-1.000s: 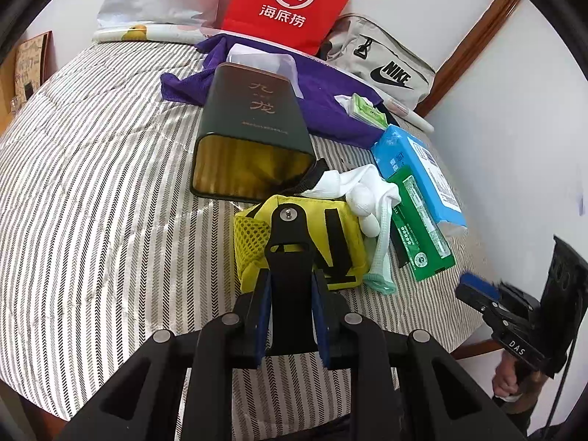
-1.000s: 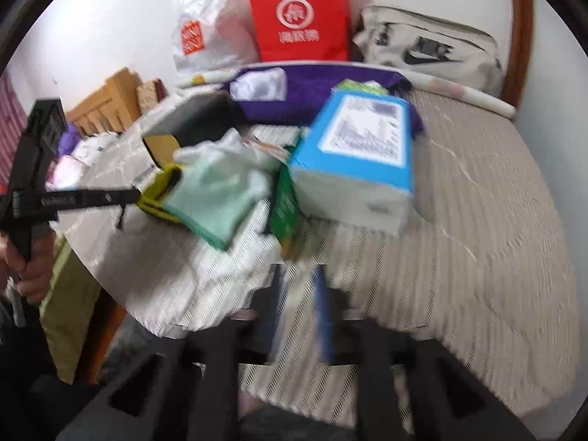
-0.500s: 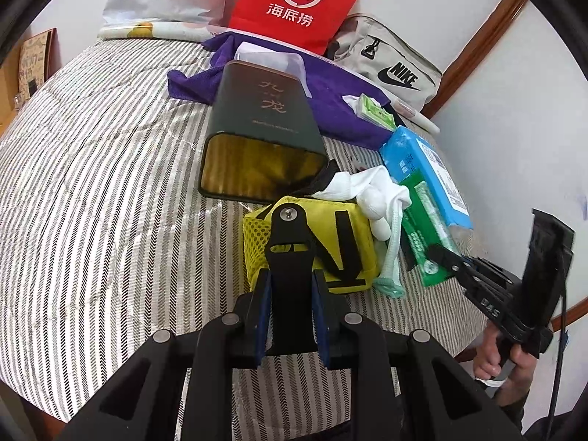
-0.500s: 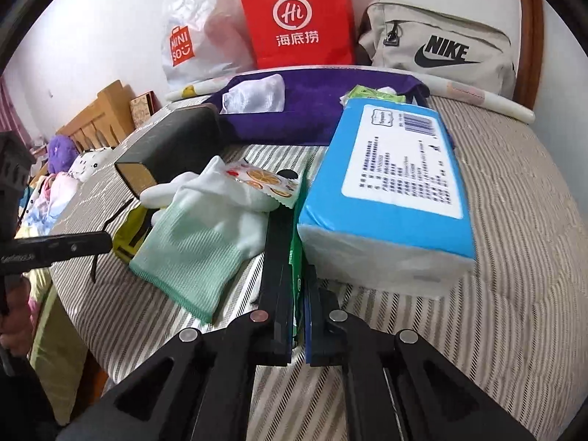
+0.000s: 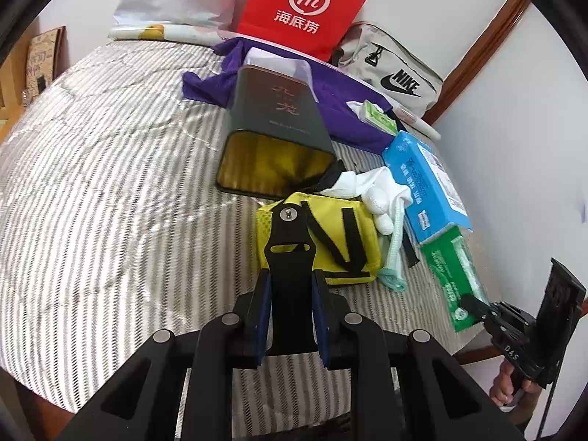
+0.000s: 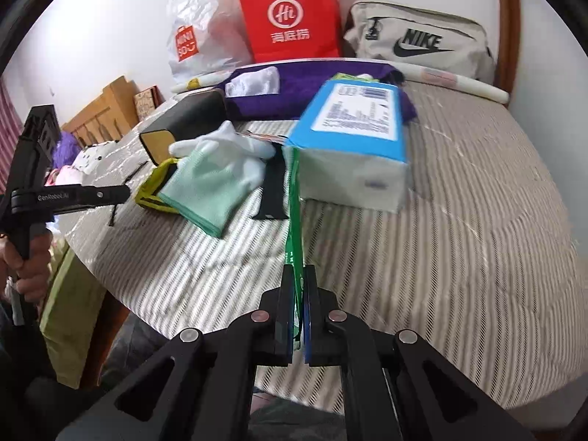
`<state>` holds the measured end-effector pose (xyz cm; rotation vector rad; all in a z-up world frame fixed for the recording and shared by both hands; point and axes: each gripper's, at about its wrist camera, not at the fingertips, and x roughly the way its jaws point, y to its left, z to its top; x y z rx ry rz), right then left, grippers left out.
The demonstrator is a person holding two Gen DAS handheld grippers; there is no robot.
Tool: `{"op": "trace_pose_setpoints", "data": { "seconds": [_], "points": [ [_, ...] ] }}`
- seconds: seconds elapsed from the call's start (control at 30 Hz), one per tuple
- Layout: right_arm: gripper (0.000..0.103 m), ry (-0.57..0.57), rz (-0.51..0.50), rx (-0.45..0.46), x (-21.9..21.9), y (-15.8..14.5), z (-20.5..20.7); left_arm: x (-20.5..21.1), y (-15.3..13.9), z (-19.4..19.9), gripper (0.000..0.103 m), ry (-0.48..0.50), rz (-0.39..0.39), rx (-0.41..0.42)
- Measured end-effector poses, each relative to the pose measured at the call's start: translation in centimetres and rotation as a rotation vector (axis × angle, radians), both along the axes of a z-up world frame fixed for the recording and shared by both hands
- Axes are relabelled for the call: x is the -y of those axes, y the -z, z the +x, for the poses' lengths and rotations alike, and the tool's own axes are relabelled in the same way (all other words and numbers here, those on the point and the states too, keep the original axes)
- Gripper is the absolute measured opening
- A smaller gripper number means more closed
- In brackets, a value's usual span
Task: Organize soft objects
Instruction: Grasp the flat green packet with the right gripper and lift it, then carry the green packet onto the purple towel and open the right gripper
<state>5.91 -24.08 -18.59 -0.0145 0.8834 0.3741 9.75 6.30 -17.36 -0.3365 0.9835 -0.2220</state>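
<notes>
My right gripper (image 6: 298,294) has its fingers clenched on the near end of the thin green packet (image 6: 294,198), pads pressing both faces. The packet stands on edge and runs straight ahead of the fingers to the blue tissue pack (image 6: 352,139), whose near left corner it touches. Left of the fingers, on the striped bed (image 6: 459,220), lies the mint-and-white glove (image 6: 217,180), partly over the yellow pouch (image 6: 154,187).

My left gripper (image 5: 290,316) has its fingers closed on a black bracket (image 5: 288,257) that sticks out ahead over the yellow pouch (image 5: 330,235); whether it touches the pouch I cannot tell. Beyond the pouch a dark green tin (image 5: 275,136) lies on its side, its open gold mouth toward me, on the bed (image 5: 110,183).
</notes>
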Motion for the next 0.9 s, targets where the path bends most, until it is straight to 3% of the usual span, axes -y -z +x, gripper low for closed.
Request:
{"op": "trace_pose_setpoints", "data": {
  "seconds": [0.2,0.37,0.6,0.9],
  "points": [
    [0.003,0.036,0.006,0.008,1.5,-0.1,-0.9,-0.9,1.4,0.1,0.02,-0.049,0.041,-0.059],
    [0.003,0.046,0.015,0.021,2.0,-1.1,-1.2,-1.2,2.0,0.2,0.02,-0.056,0.028,-0.079],
    [0.003,0.027,0.03,0.072,2.1,-3.9,-1.3,-1.2,-0.8,-0.1,0.02,-0.05,0.037,-0.03],
    [0.003,-0.003,0.049,0.116,1.4,-7.3,1.8,-1.1,-4.5,1.5,0.02,-0.045,0.049,0.023]
  ]
}}
